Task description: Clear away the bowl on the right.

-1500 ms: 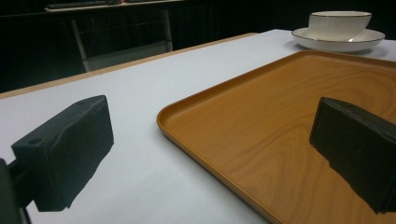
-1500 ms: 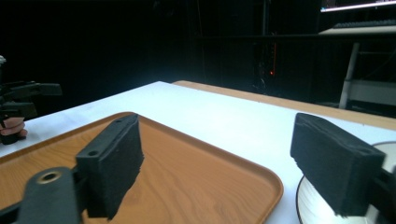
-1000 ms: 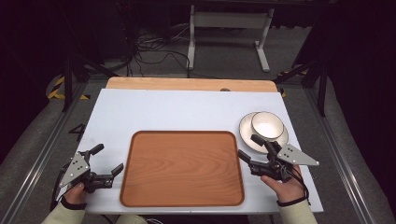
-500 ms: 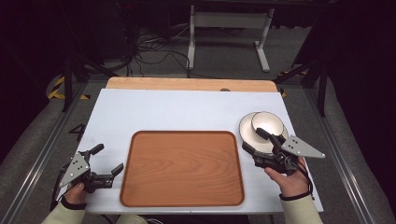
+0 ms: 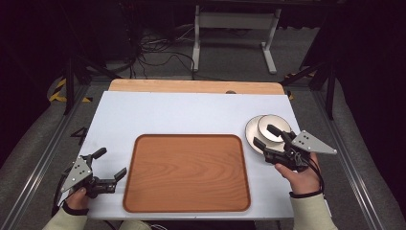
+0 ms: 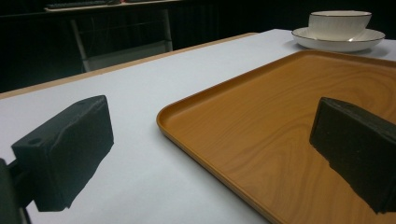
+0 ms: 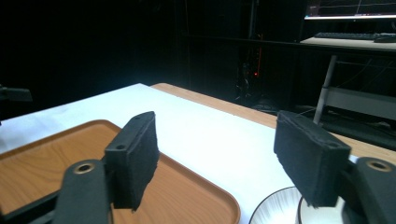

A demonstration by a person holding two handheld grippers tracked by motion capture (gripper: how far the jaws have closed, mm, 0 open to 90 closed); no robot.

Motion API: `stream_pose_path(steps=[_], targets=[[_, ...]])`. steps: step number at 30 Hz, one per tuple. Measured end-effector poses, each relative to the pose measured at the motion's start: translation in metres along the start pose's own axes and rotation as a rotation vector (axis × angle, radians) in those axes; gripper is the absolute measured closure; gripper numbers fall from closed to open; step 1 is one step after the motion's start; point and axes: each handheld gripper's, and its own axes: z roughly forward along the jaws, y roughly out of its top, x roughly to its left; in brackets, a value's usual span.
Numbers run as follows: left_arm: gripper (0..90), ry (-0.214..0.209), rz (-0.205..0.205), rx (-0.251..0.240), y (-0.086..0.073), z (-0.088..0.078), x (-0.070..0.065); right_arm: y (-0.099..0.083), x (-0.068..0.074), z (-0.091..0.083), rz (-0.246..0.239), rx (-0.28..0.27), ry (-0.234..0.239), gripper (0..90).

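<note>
Bowl (image 5: 274, 128) sits on its saucer (image 5: 253, 132) at three o'clock of the empty tray (image 5: 186, 172); my right gripper (image 5: 270, 136), jaws narrowing yet gripping nothing, hovers above it. Left gripper (image 5: 111, 165) rests open. Nothing moved yet.

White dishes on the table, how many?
2: a bowl sitting on a saucer at the table's right side, right of the wooden tray. Stacked, so anything under the bowl would be hidden.
</note>
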Motion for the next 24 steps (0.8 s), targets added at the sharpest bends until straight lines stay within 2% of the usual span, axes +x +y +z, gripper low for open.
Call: stream_pose_path(steps=[3, 5, 9, 13, 15, 24], targets=[[0.3, -0.001, 0.0, -0.002, 0.0, 0.0, 0.0, 0.001, -0.005, 0.0, -0.002, -0.002, -0.006, 35.3], [0.3, 0.0, 0.0, 0.0, 0.0, 0.0, 0.0, 0.002, -0.008, 0.0, 0.015, -0.017, -0.014, 35.5], [0.3, 0.0, 0.0, 0.0, 0.0, 0.0, 0.0, 0.002, -0.013, 0.0, 0.008, -0.018, -0.038, 35.5], [0.3, 0.002, 0.0, 0.001, 0.0, 0.0, 0.0, 0.003, -0.015, 0.0, -0.002, -0.023, -0.044, 33.4], [0.3, 0.0, 0.0, 0.001, 0.0, 0.0, 0.0, 0.004, -0.016, 0.001, 0.01, -0.016, -0.049, 30.4], [0.3, -0.003, 0.002, 0.007, 0.0, 0.0, 0.001, 0.006, -0.027, 0.002, 0.015, -0.02, -0.052, 30.5]])
